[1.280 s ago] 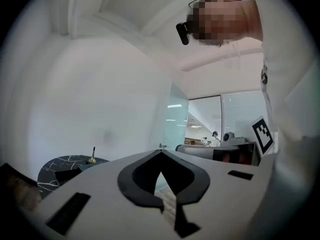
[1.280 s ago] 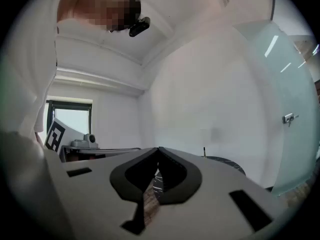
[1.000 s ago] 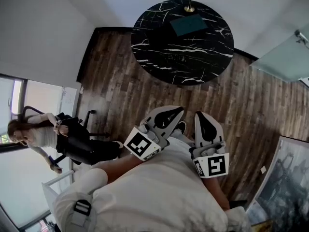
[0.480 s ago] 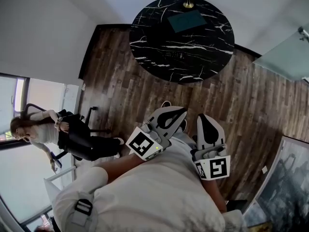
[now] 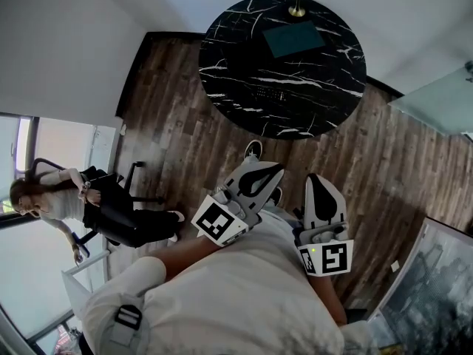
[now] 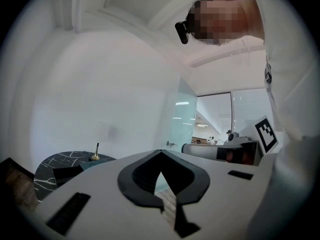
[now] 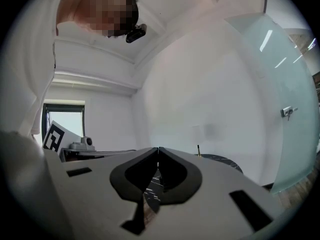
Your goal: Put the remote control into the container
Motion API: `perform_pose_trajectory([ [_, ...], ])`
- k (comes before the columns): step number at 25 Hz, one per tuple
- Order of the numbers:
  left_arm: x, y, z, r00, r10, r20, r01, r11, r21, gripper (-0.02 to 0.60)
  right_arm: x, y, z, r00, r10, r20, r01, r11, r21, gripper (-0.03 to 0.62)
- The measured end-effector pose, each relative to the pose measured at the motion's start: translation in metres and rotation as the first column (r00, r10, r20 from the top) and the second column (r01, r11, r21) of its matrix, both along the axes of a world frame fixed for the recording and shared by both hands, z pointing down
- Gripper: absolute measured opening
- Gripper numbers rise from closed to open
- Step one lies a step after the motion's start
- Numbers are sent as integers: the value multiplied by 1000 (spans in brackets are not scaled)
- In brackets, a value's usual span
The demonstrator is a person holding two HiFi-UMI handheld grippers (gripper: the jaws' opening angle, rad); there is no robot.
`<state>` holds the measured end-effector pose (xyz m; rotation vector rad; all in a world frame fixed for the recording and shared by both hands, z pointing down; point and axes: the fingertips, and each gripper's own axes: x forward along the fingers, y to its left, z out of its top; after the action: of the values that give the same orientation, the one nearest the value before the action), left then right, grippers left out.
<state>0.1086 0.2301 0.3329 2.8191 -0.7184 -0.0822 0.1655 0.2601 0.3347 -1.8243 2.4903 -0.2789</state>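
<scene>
Holding both tools close to our body, we judge the task not yet begun. The left gripper (image 5: 275, 170) has its jaws pressed together on nothing, well short of the round black table (image 5: 222, 65). Near the table's middle lies a slim dark shape that we take for the remote control (image 5: 267, 94), well apart from the teal container (image 5: 294, 38) by the far edge. The right gripper (image 5: 315, 180) is likewise closed and empty. Reaching, grasping, carrying and dropping all remain.
</scene>
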Motion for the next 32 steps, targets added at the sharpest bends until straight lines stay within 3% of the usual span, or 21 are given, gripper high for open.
perform_pose_trajectory([
  [10, -51, -140, -17, 995, -90, -42, 91, 995, 28, 6, -49, -137, -14, 995, -82, -53, 83, 997, 8, 9],
  [20, -85, -244, -27, 994, -84, -63, 87, 995, 43, 6, -83, -238, -26, 994, -72, -78, 75, 996, 37, 9],
  [28, -68, -266, -18, 997, -69, -34, 69, 998, 1, 6, -53, -254, -31, 994, -54, -91, 58, 997, 43, 9],
  [32, -63, -276, -15, 998, -59, -19, 59, 998, -16, 6, -23, -270, -37, 985, -86, -148, 93, 995, 40, 9],
])
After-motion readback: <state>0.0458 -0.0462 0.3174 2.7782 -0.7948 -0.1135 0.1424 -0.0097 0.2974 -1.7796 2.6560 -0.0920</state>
